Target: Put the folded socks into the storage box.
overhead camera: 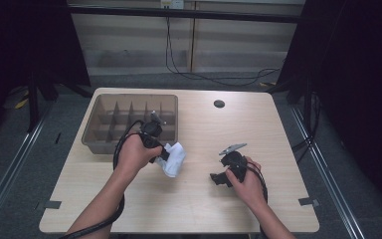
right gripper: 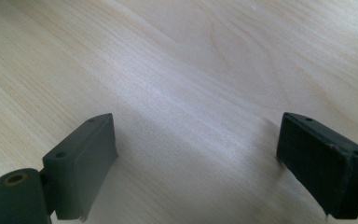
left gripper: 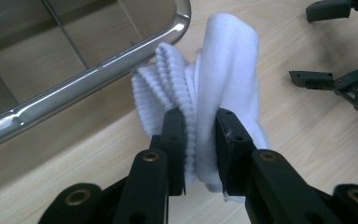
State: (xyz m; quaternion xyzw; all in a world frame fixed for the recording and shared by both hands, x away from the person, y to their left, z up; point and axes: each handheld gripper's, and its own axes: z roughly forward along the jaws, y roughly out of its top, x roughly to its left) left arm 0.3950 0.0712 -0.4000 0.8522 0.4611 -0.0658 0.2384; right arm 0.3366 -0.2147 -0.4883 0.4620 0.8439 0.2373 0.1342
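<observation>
A white sock (left gripper: 223, 88) is pinched between the jaws of the left gripper (left gripper: 200, 140) — its ribbed cuff bunched against the left jaw, the smooth fabric folded over past the tips. It is held just above the wooden table (overhead camera: 194, 199), near the right front corner of a brown divided tray (overhead camera: 171, 102). Farther right, the right gripper (right gripper: 196, 154) is held low over bare wood — its jaws spread wide, nothing between them.

- Sock (left gripper: 223, 70): white, ribbed cuff.
- Tray (overhead camera: 92, 130): grey-brown; its rim shines silvery in the left gripper view.
- Table (overhead camera: 199, 199): pale wood grain.
- Left gripper (left gripper: 200, 140) and right gripper (right gripper: 196, 154): black.
</observation>
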